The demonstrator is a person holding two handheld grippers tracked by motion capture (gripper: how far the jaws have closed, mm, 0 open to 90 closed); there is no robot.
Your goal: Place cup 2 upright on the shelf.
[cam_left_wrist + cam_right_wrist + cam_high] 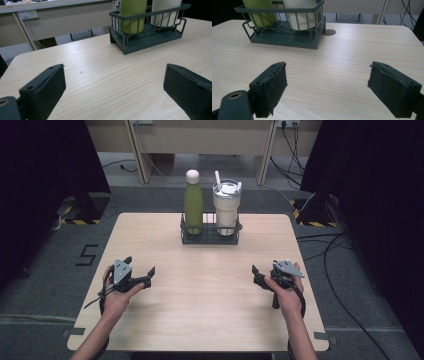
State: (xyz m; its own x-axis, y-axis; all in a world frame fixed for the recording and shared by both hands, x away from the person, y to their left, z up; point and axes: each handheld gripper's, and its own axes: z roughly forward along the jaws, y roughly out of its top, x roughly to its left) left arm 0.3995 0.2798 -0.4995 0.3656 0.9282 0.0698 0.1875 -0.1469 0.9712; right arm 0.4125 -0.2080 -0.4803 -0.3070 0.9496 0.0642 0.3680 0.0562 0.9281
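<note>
A pale wood-grain table [200,310] carries a dark wire rack [210,238] at its far middle, holding a green bottle [193,202] left of a white tumbler [226,207].

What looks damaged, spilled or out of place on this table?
Nothing is spilled: the bottle and the cup stand upright in the rack. Only the pads of the right gripper look worn, with ragged, peeling edges.

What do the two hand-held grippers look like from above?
Both are black. The left hand-held gripper and right hand-held gripper each carry a grey three-cornered plate on top and trail a black cable. The jaws end in flat, dark pads, worn at the edges. Forearms are bare.
</note>
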